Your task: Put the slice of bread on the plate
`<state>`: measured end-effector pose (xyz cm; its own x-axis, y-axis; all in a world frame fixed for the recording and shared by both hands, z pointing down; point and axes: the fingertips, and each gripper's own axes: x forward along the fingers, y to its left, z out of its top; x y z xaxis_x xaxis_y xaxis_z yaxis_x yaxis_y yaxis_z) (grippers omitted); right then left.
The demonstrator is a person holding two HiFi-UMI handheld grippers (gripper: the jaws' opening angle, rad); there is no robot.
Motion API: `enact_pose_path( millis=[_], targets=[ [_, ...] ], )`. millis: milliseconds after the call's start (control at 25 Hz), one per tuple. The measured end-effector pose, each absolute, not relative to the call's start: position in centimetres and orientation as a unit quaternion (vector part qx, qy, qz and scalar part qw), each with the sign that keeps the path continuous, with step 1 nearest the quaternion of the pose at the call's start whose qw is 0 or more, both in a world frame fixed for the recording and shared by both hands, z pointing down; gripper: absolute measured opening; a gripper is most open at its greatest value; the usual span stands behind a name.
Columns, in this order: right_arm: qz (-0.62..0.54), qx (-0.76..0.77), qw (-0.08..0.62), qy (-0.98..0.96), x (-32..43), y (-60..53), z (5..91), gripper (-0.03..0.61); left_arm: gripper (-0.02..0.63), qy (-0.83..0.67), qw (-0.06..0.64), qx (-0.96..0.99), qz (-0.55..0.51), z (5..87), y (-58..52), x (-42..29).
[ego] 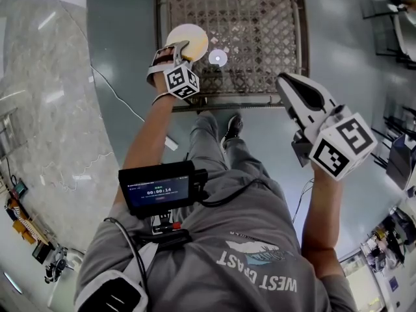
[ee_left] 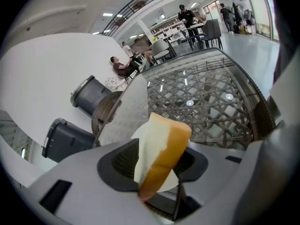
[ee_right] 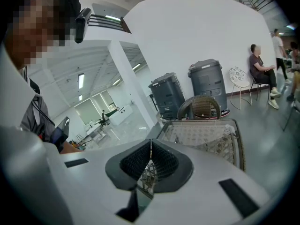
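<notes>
I am looking down on the lattice-topped table (ego: 260,18), which is stretching away beyond and to the right of the plate (ego: 195,36). My left tongs (ego: 177,52) are hanging over the plate's near rim, pointing steeply down. My right tongs (ego: 289,86) are waiting well to the plate's right, short of the table's front edge, clenched on nothing. The slice of bread (ee_left: 161,149) is standing on edge between the left jaws, directly above the plate, its long axis running along the tongs and its far end leaning rightward. Those jaws are standing wider than the slice and, as I am reading it, are not squeezing it. Whether it is touching the plate I cannot tell. I am judging the coming move to be the left hand's alone: backing away from the plate so the slice tips flat onto it.
</notes>
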<state>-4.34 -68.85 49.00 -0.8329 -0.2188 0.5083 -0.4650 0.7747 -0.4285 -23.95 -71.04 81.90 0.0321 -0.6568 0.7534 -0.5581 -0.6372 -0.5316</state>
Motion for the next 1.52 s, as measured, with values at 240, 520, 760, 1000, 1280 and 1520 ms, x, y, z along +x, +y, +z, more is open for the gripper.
enact_pose_path(
  millis=[240, 520, 760, 1000, 1280, 1520],
  targets=[
    [0.283, 0.187, 0.222, -0.914, -4.1, -68.8, 49.5, 0.008, 0.285, 0.395, -0.019, -0.732, -0.555, 83.9, -69.8, -23.6],
    [0.282, 0.183, 0.218, -0.916, -4.3, -69.0, 49.8, 0.008, 0.357, 0.383, -0.081, -0.741, -0.546, 85.2, -69.3, -24.2],
    [0.279, 0.182, 0.221, -0.917, -3.4, -67.9, 49.2, 0.008, 0.436, 0.391, -0.118, -0.731, -0.547, 85.7, -68.4, -25.1],
    [0.282, 0.183, 0.222, -0.915, -3.2, -67.3, 49.6, 0.008, 0.445, 0.426, -0.119, -0.719, -0.535, 85.1, -68.8, -26.3],
    [0.273, 0.178, 0.203, -0.924, 1.1, -63.6, 45.1, 0.008, 0.445, 0.431, -0.115, -0.723, -0.528, 79.0, -65.0, -22.2],
    [0.262, 0.167, 0.188, -0.932, 0.6, -64.4, 45.4, 0.008, 0.445, 0.452, -0.124, -0.724, -0.506, 77.1, -65.5, -23.0]
  ],
)
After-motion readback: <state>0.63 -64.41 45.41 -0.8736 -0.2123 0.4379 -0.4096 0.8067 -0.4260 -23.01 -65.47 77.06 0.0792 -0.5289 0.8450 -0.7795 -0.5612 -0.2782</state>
